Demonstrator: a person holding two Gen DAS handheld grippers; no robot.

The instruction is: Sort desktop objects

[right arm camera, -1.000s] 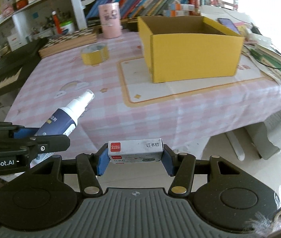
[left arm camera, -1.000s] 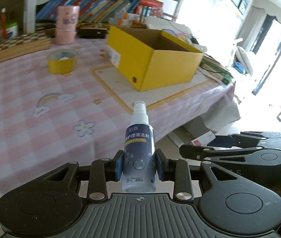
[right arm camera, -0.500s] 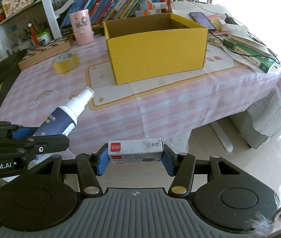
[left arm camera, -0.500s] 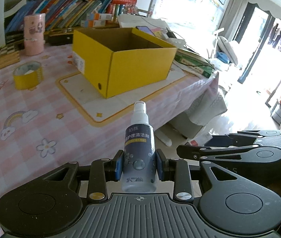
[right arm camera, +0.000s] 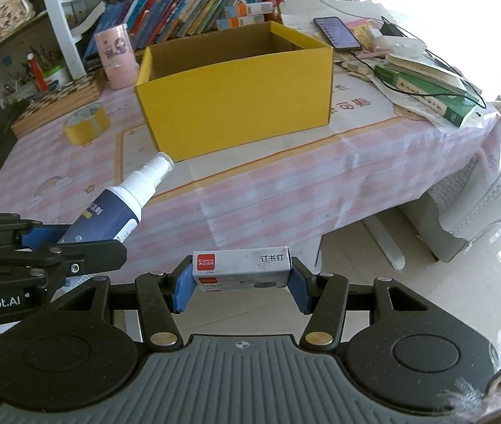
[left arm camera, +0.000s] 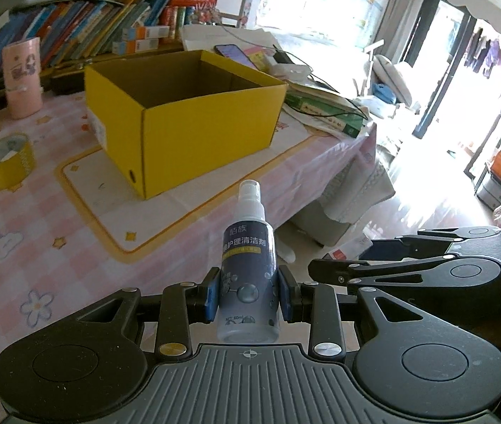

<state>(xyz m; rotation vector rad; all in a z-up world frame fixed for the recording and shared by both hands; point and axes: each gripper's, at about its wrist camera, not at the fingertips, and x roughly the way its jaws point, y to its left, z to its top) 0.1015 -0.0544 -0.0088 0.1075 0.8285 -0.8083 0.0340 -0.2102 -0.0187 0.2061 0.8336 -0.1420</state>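
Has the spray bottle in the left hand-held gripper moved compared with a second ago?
Yes. The spray bottle has swung right along the table's near edge: the yellow box was up to its right, now it sits up to its left.

My left gripper [left arm camera: 248, 298] clamped on bottle [left arm camera: 248, 275]; right gripper [right arm camera: 241, 286] clamped on staple box [right arm camera: 241, 265]; both angled down.

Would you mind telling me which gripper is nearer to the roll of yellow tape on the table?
Left. The left gripper, shut on the spray bottle, sits on the side of the tape roll. The right gripper, holding the staples box, is farther off, before the yellow box.
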